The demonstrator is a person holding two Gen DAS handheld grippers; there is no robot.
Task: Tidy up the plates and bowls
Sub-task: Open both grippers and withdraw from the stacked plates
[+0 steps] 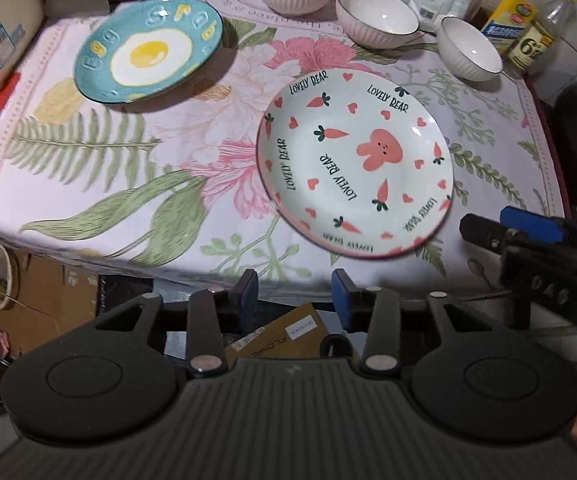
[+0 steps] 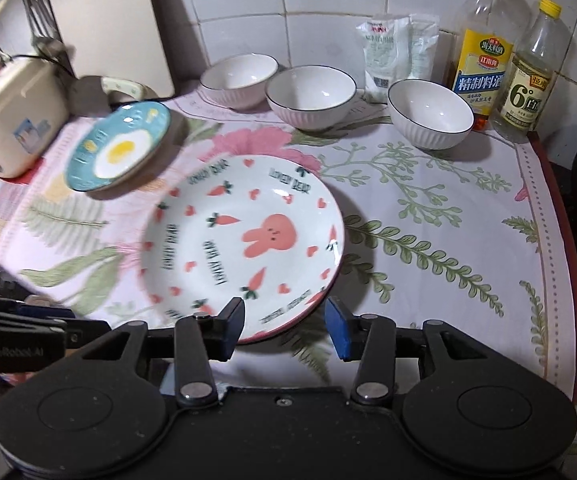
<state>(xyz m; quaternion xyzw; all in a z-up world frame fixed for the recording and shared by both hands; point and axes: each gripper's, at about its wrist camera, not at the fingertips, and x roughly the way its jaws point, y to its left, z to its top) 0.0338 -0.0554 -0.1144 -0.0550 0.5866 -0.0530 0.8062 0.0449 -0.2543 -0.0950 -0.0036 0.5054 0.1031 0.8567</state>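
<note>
Right wrist: rabbit plate [image 2: 244, 240] before gripper [image 2: 284, 330]

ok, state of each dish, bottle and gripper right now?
Bunny plate: flat on cloth, empty.
Egg plate: flat on cloth, empty.
Three white bowls: upright, empty, unstacked.
Yellow-label bottle: upright, capped.
Vinegar bottle: upright, capped.
Left gripper: open, empty.
Right gripper: open, at the bunny plate's near rim.

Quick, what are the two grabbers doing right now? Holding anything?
Left hand-held gripper: open, holding nothing.
Right hand-held gripper: open, holding nothing, at the near rim of the bunny plate.
</note>
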